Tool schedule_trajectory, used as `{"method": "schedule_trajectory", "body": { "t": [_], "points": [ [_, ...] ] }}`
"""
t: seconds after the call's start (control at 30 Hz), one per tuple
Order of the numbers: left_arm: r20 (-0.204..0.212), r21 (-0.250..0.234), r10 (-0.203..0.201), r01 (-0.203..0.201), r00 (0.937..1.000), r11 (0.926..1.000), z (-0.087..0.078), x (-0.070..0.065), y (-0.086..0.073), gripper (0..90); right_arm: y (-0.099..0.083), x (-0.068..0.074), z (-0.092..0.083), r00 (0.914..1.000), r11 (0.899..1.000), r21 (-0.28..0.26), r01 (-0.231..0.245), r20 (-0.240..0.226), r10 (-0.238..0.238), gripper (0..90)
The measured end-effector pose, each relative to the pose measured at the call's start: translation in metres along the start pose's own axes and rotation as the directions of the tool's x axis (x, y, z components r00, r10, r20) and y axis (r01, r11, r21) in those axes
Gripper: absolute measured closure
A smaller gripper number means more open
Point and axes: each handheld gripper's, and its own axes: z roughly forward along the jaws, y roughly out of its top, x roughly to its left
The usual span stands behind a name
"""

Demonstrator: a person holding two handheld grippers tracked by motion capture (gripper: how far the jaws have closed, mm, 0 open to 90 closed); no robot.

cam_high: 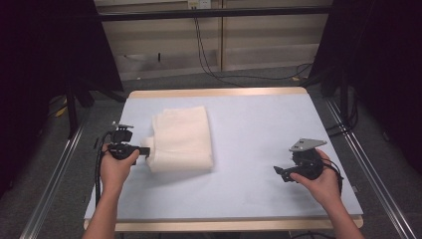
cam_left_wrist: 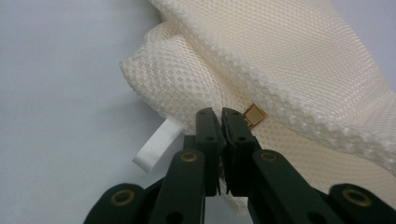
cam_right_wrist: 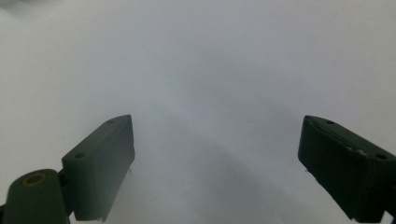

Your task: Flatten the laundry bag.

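While L claw (cam_left_wrist: 220,114) pinches mesh cloth (cam_left_wrist: 280,70), R claw (cam_right_wrist: 215,154) agape

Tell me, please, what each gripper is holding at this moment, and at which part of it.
The left gripper is shut on the cream mesh bag, pinching its near edge beside the brass zipper pull. The right gripper is open and holds nothing.
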Motion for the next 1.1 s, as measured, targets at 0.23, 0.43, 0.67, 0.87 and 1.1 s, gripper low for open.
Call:
{"method": "schedule_trajectory", "body": {
  "t": [0.23,0.43,0.67,0.87,1.1],
  "points": [
    [-0.003,-0.031,0.021,-0.022,0.9998,0.9993,-0.011,-0.008,0.007,87.5,0.0,0.0,-0.001,1.0,1.0,0.0,-0.005,-0.003,0.005,10.4],
    [0.042,-0.067,0.033,-0.031,0.9985,0.9973,-0.023,-0.016,0.018,87.6,0.0,0.0,-0.001,1.0,1.0,-0.002,-0.006,-0.003,0.006,10.3],
    [0.062,-0.093,0.057,-0.051,0.9964,0.9943,-0.027,-0.031,0.031,87.6,0.0,0.001,0.0,1.0,1.0,-0.002,0.002,-0.005,-0.002,10.4],
    [0.086,-0.11,0.077,-0.068,0.9933,0.9916,-0.027,-0.045,0.039,87.6,0.001,0.002,0.0,1.0,1.0,0.002,0.006,-0.007,-0.006,10.4],
    [0.127,-0.131,0.102,-0.085,0.9866,0.9878,-0.021,-0.059,0.043,87.5,0.001,0.002,-0.001,0.9999,1.0,-0.001,0.002,-0.012,-0.002,10.4]
  ]
}}
